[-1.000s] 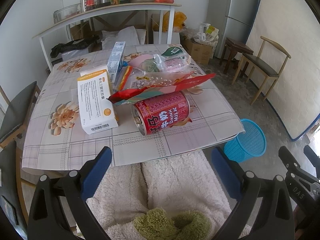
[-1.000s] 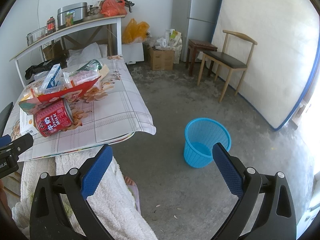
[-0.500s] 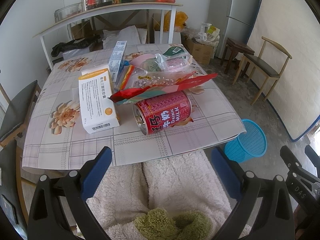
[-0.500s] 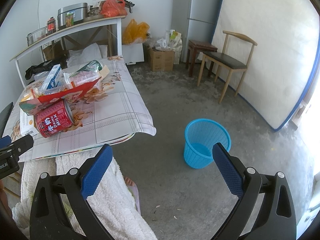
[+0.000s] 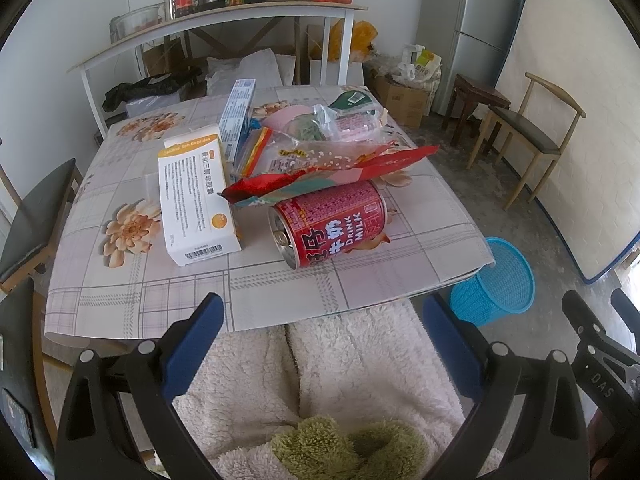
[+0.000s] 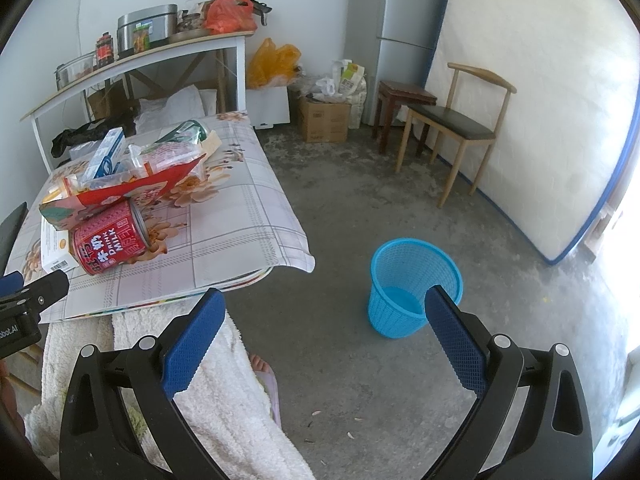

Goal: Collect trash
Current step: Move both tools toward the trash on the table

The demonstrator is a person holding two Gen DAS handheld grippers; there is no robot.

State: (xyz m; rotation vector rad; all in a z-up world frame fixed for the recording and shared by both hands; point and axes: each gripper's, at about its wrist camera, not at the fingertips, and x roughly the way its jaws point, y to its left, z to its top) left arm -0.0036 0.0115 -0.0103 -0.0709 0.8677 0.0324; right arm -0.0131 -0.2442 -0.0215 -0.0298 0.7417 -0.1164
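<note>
The table (image 5: 420,236) with its flowered cloth carries all the trash, bunched toward its middle and far right part. On the concrete floor, off the table's near right corner and apart from it, stands the blue basket (image 6: 416,288), upright, its mouth open to the top.

Largest of the trash is the white box (image 5: 194,196), lying flat on the left side of the pile, its long axis running from the near edge toward the far edge, barcode end nearest. A red wrapper (image 5: 332,176) lies slantwise, its long axis going from lower left to upper right, and rests on top of the can (image 5: 328,222). The can lies on its side, its long axis across the table, the pull-tab end pointing left and toward the near edge, the base toward the basket side. Behind these, a tall narrow carton (image 5: 236,120) leans among clear plastic bags (image 5: 320,140).

The left gripper (image 5: 320,320) hangs over the lap in front of the near table edge, fingers spread wide and empty. The right gripper (image 6: 324,316) hangs above the floor between table and basket, fingers likewise spread wide, grasping nothing.
</note>
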